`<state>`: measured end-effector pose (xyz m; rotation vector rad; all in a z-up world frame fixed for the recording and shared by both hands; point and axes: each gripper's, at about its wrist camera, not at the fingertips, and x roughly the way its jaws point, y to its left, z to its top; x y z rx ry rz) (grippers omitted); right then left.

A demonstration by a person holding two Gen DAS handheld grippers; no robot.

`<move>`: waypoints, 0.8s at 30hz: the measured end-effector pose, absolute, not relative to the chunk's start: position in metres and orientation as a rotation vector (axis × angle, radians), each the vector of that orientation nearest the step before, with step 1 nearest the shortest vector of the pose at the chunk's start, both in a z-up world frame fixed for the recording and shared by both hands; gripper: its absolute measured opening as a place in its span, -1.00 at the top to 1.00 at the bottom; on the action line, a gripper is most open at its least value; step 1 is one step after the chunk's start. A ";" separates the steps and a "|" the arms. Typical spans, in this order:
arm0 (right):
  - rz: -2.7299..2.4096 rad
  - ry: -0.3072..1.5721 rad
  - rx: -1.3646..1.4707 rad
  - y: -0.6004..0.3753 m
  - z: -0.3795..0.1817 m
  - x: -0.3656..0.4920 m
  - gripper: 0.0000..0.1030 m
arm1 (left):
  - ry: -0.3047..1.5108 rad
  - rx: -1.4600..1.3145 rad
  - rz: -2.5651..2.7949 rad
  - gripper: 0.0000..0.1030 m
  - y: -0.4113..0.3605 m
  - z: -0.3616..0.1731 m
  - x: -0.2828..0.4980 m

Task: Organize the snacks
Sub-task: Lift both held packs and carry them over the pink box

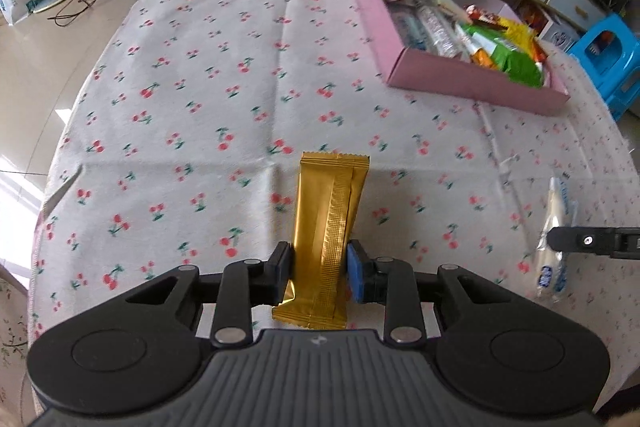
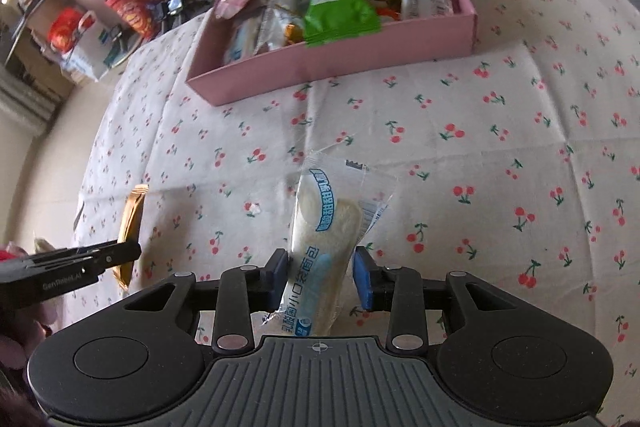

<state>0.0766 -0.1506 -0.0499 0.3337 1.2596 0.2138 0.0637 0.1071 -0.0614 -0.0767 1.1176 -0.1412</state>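
Pink box [image 1: 472, 77]: cardboard tray sitting toward the far right corner of the table [image 1: 208, 75], already piled with wrappers, so I'm guessing that's where every snack is heading.
Gold bar [image 1: 326, 227]: foil packet, seam side up, pointing away toward the far edge; looks like it's being held by its near end so the rest is hanging free for dropping in.
Left claw [image 1: 319, 273]: nearly closed, pads pinching the gold bar's lower half from both sides.
Bread packet [image 2: 324, 247]: clear wrapper with blue print, also aiming at the pink box, just off the cherry-print cloth as far as I can tell.
Right claw [image 2: 321, 281]: jaws closing in around the bread packet; left pad is touching it, right pad is showing a small gap.
Layout: both claws are hovering near the table's near edge, side by side.
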 end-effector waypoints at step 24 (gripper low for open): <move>0.196 1.105 0.483 -0.196 -0.024 0.104 0.35 | 0.989 -0.129 -0.174 0.48 0.043 -0.030 0.088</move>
